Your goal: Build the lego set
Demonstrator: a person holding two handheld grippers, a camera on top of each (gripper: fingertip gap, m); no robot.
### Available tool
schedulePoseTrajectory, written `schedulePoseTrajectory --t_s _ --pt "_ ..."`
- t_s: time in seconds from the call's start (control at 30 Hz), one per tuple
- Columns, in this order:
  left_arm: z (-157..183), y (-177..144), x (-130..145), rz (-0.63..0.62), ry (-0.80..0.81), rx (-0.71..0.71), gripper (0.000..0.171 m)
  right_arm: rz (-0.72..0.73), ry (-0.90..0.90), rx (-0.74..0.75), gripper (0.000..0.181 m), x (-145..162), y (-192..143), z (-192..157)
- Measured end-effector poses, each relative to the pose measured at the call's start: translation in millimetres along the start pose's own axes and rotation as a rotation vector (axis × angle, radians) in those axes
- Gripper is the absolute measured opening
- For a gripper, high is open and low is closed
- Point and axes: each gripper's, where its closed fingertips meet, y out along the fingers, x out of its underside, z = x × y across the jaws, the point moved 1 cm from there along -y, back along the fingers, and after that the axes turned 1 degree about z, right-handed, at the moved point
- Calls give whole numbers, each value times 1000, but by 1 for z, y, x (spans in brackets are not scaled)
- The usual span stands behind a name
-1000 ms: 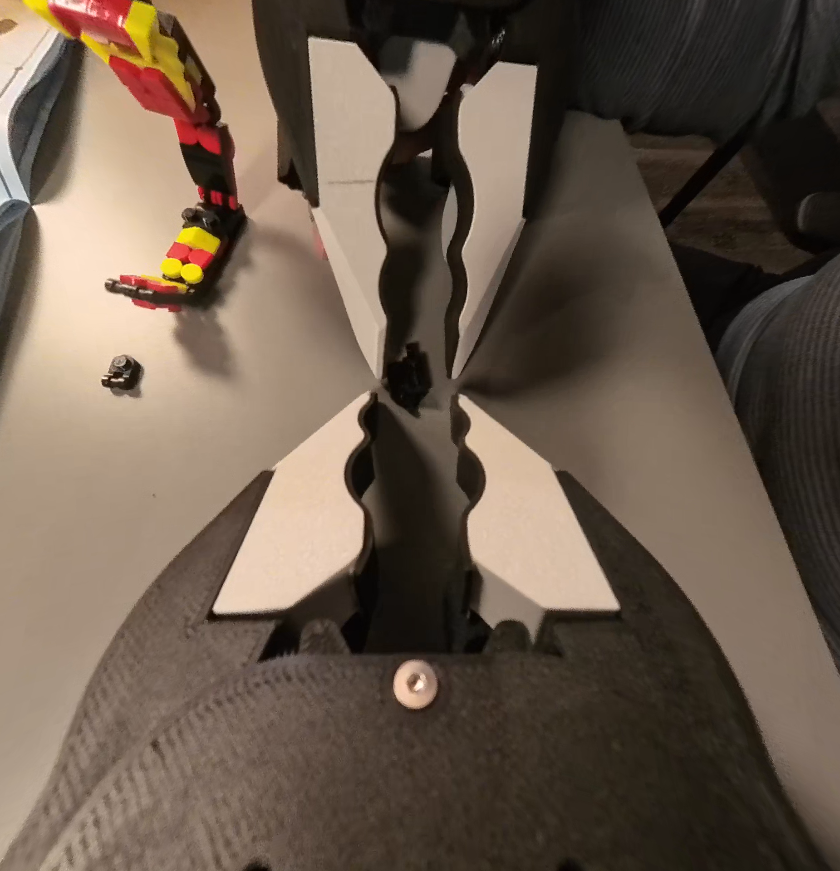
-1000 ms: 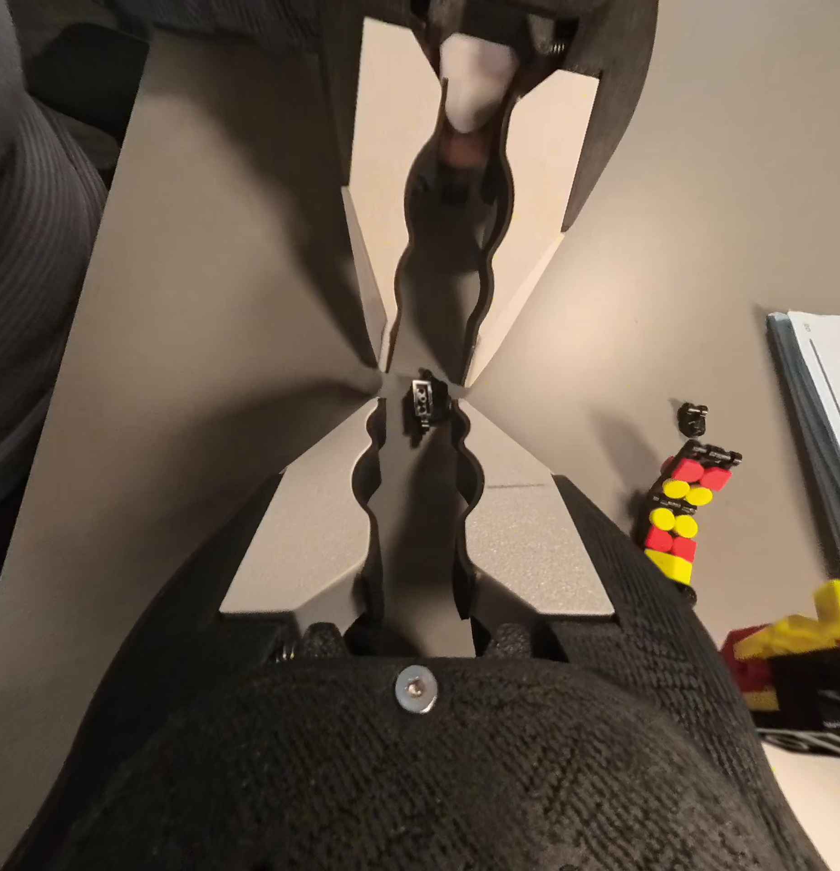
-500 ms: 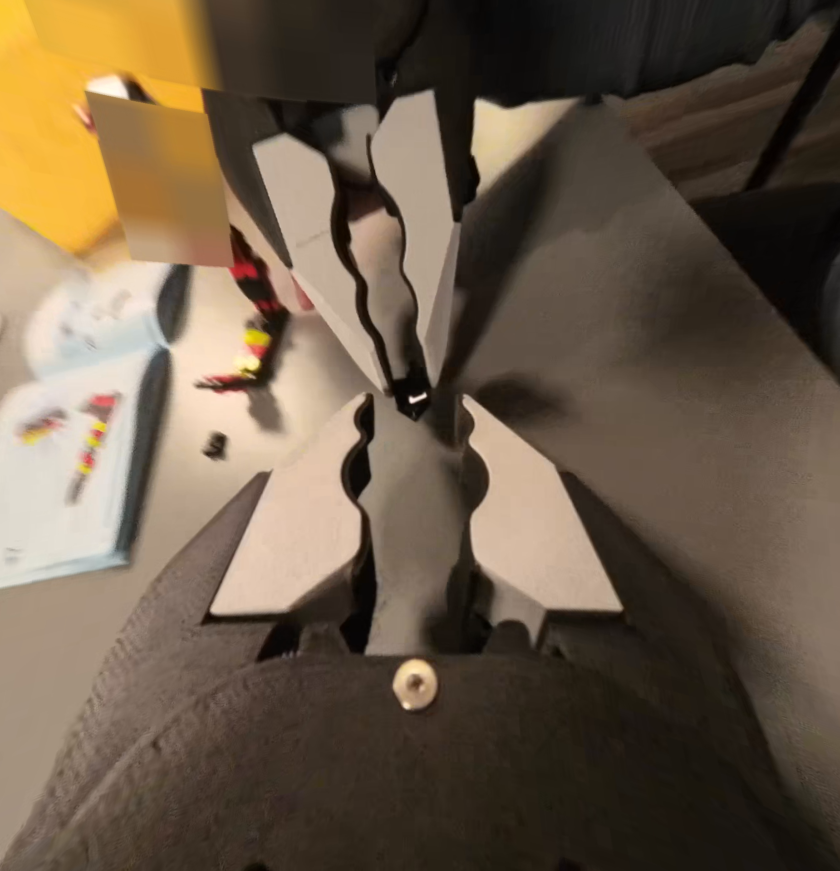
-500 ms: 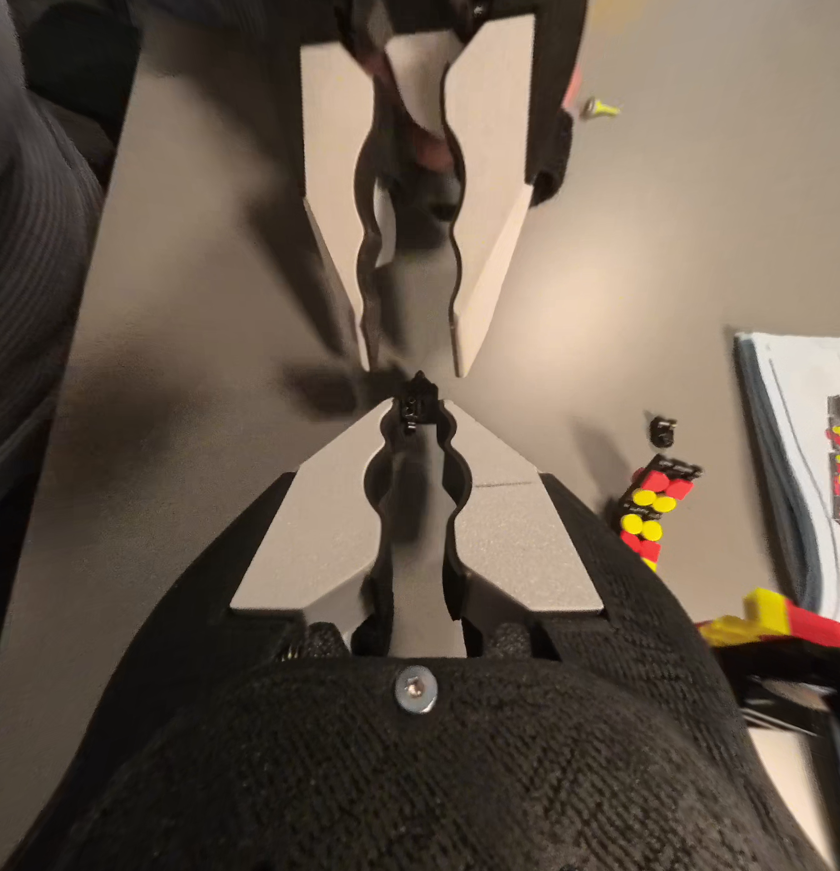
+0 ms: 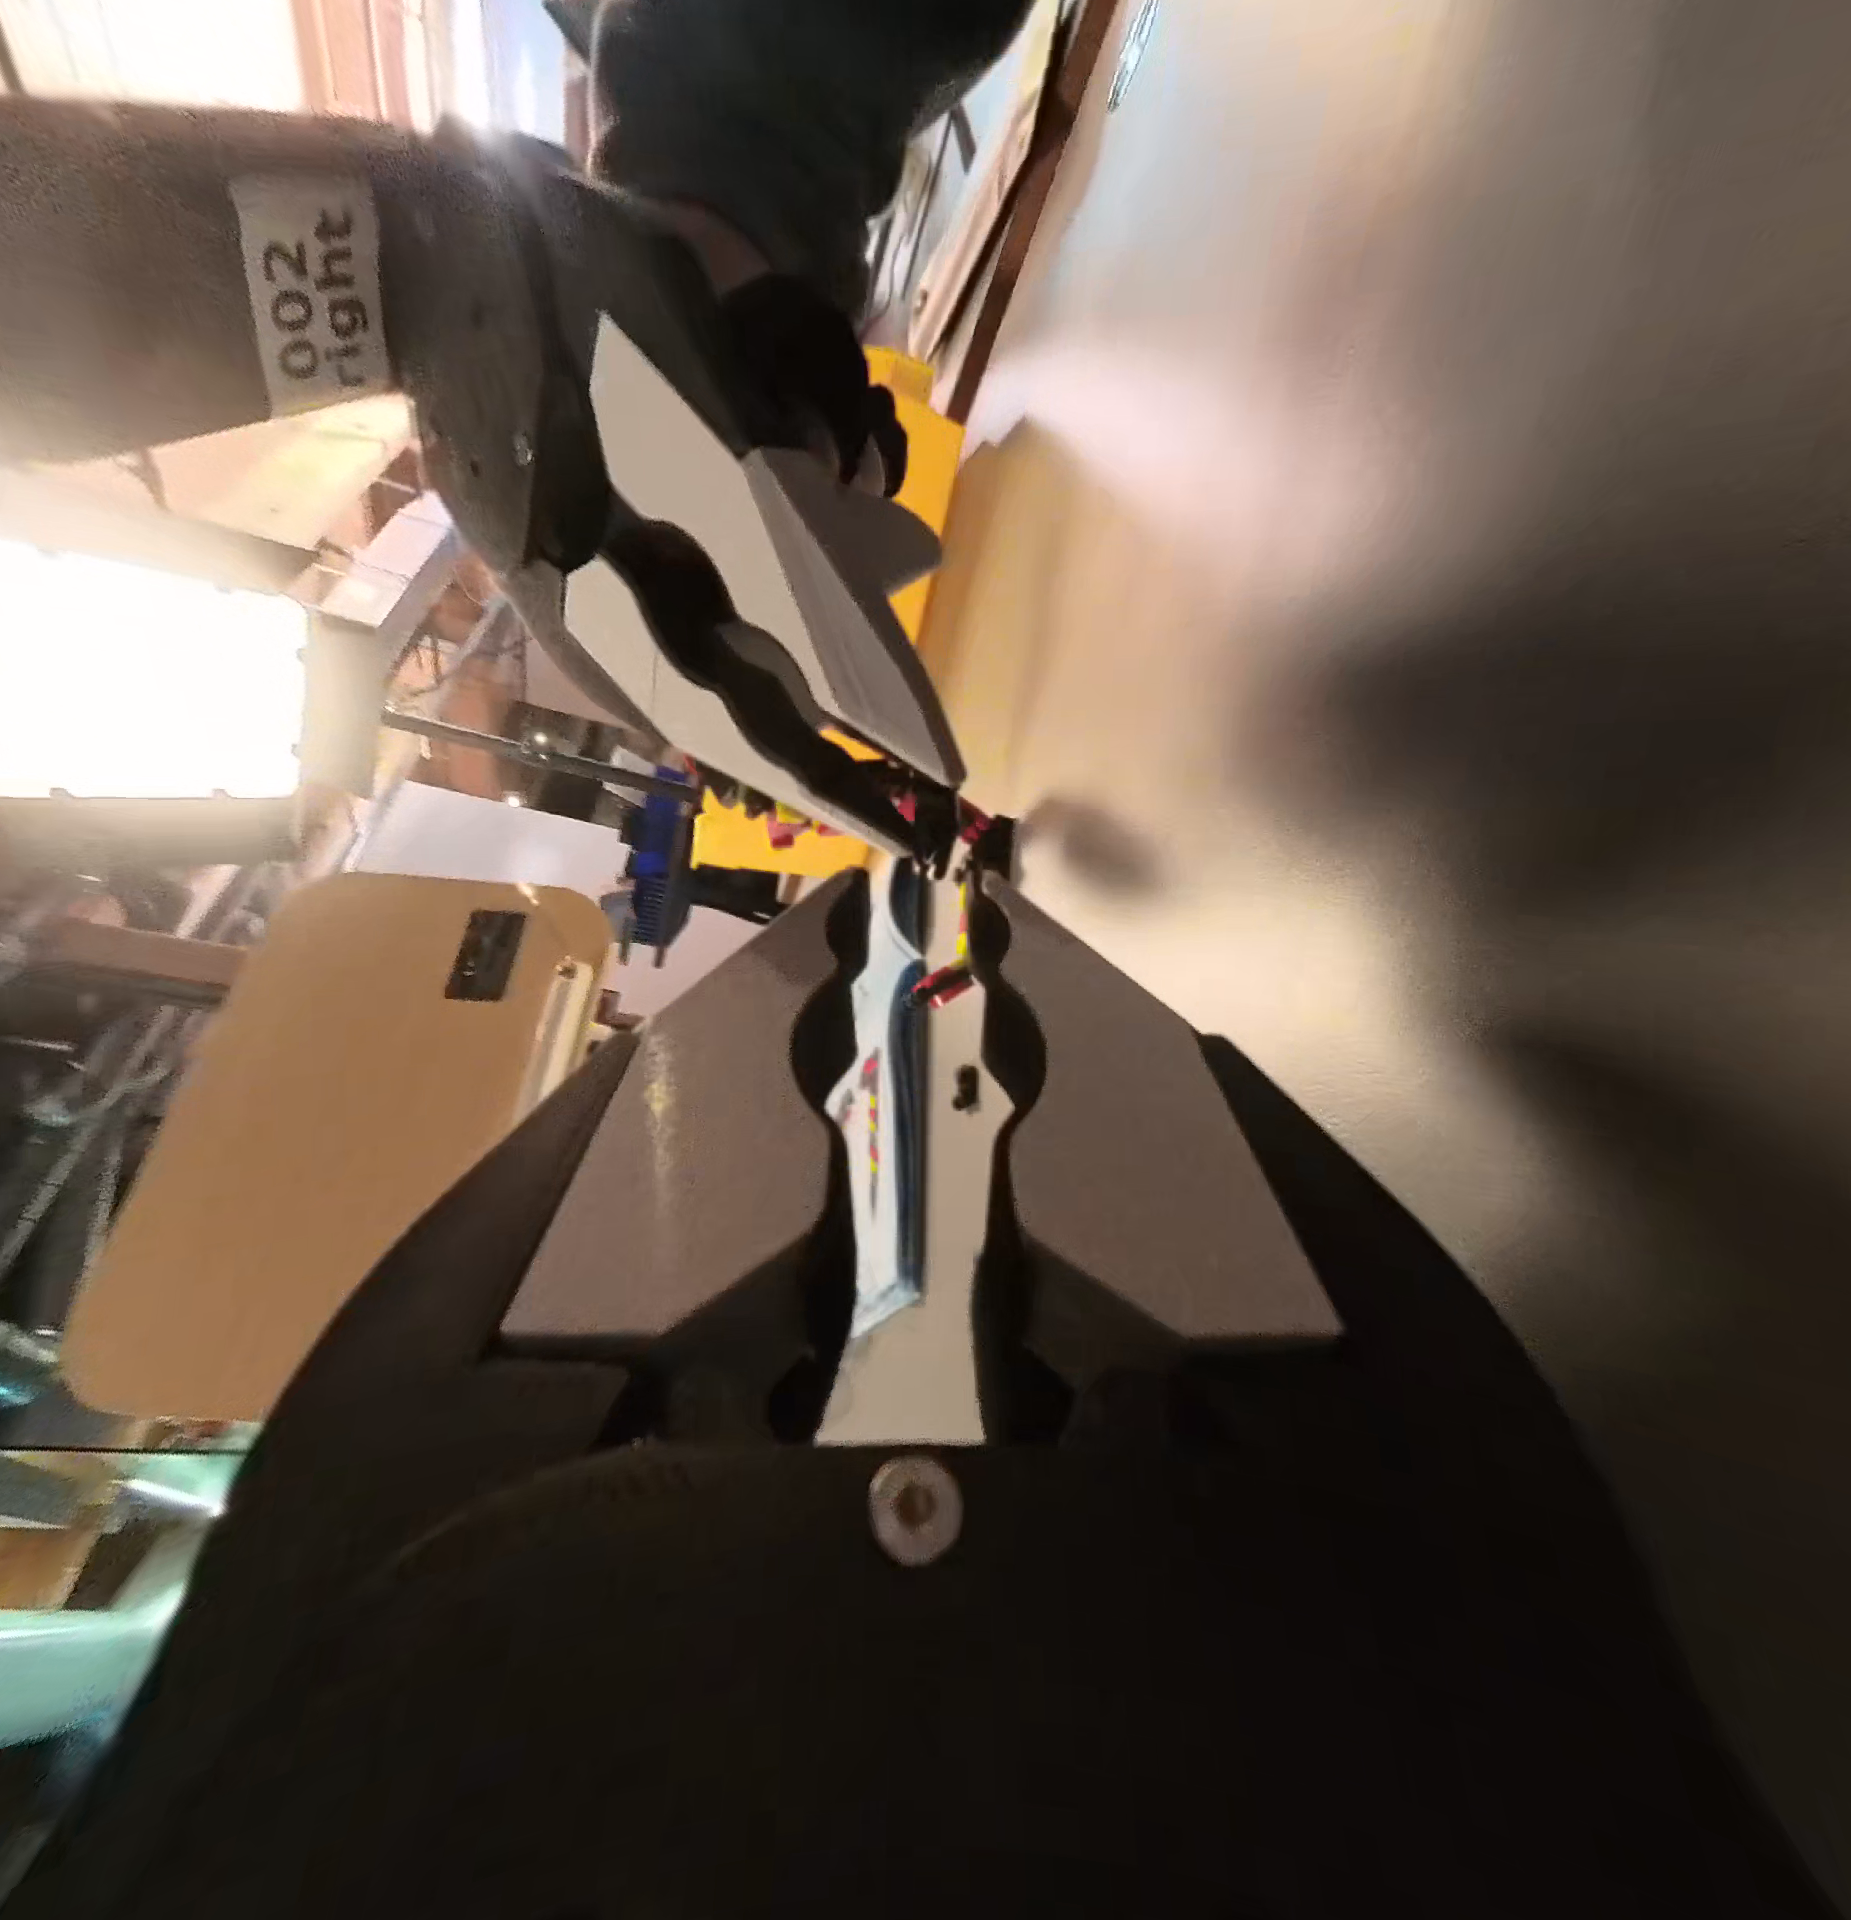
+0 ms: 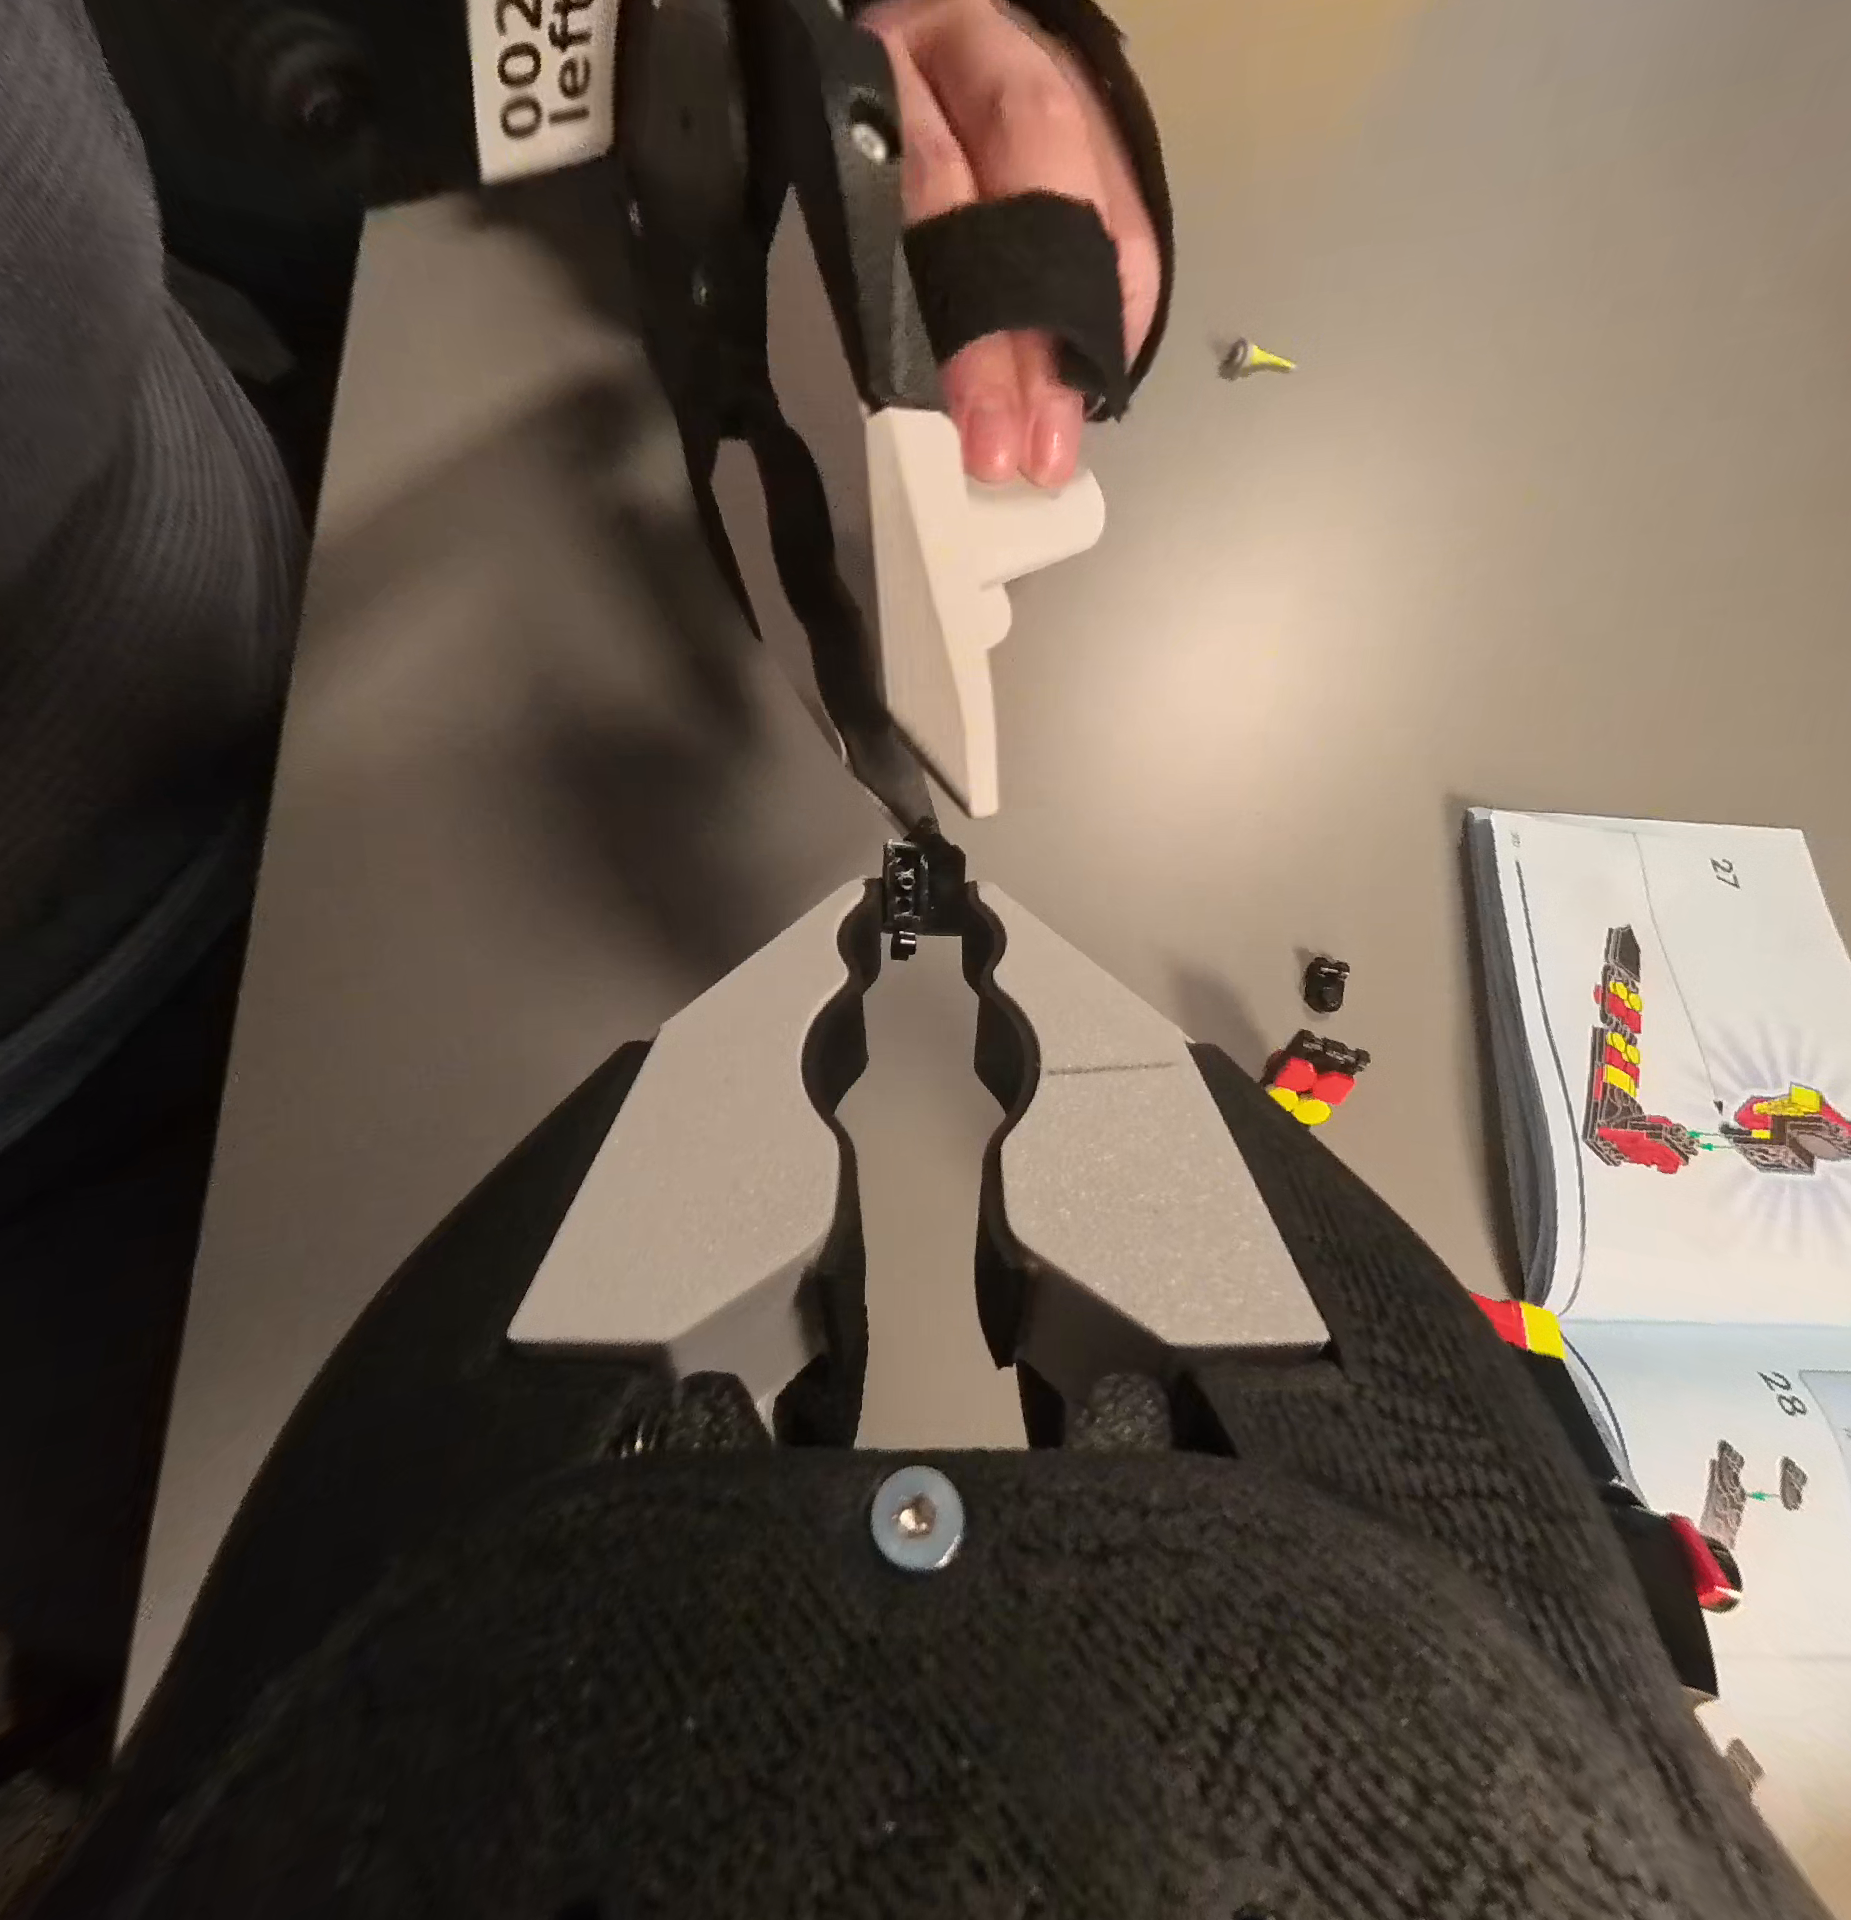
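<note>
My right gripper [image 6: 918, 896] is shut on a small black lego piece [image 6: 908, 894] and holds it above the grey table [image 6: 1420, 520]. My left gripper [image 6: 931, 821] comes in from above, rolled onto its side, with its tips touching the top of that piece. In the left wrist view my left gripper [image 5: 926, 881] shows a narrow gap between its fingers with nothing in it. The right gripper [image 5: 931, 821] meets it tip to tip there, in blur. A red, yellow and black lego arm [image 6: 1314, 1081] lies on the table to the right.
A loose black piece [image 6: 1326, 982] lies by the lego arm. An open instruction booklet [image 6: 1679, 1039] lies at the right edge, with part of a red, yellow and black model [image 6: 1523, 1325] on it. A small yellow cone piece [image 6: 1253, 361] lies farther off. A person's legs [image 6: 100, 623] border the table's left edge. Only a small space, under 4 cm, lies between the two pairs of fingers.
The left gripper let go of the black piece, drew back, rolled onto its side and brought its tips back to it. The right gripper closed on the piece and keeps it.
</note>
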Motion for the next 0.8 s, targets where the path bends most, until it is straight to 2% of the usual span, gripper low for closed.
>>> schedulePoseTrajectory --t_s 0.23,0.8 --pt "-3 -2 -5 5 64 -38 5 -19 -4 -3 13 -7 -3 -3" --pt "-1 0 -7 -28 182 -61 1 -17 8 2 13 -7 -1 -4"
